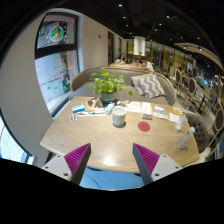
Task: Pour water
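A wooden table (105, 145) stands ahead of my gripper (111, 160). On it, beyond the fingers, a pale cup (119, 117) stands near the middle, with a small red coaster-like disc (144, 126) to its right. A clear bottle-like thing (183, 125) stands at the table's right end. My fingers are wide apart, their magenta pads (75, 156) showing, with nothing between them. They hover at the table's near edge, well short of the cup.
A potted green plant (107, 85) stands behind the cup. Papers or books (158, 110) lie at the far right of the table. A sofa with a patterned cushion (148, 86) is behind. A window wall (55, 60) is at left.
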Motion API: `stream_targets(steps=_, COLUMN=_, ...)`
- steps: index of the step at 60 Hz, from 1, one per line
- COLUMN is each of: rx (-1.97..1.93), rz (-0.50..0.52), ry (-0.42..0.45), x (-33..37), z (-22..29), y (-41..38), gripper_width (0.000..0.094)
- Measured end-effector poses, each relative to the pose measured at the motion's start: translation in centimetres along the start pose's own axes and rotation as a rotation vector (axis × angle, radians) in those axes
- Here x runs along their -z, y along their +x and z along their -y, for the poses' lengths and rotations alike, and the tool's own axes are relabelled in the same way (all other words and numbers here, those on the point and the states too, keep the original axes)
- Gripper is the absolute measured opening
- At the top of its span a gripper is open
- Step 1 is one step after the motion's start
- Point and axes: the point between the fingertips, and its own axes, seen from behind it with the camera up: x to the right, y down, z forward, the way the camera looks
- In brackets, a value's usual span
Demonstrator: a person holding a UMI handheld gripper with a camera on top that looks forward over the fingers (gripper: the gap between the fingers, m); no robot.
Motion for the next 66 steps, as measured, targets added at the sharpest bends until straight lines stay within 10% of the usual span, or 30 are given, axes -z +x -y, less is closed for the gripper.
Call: stream_targets(steps=66, rx=-0.138, rz=-0.171, ry=0.094, x=-14.1, z=-9.9, y=45.5, gripper_width=0.0858)
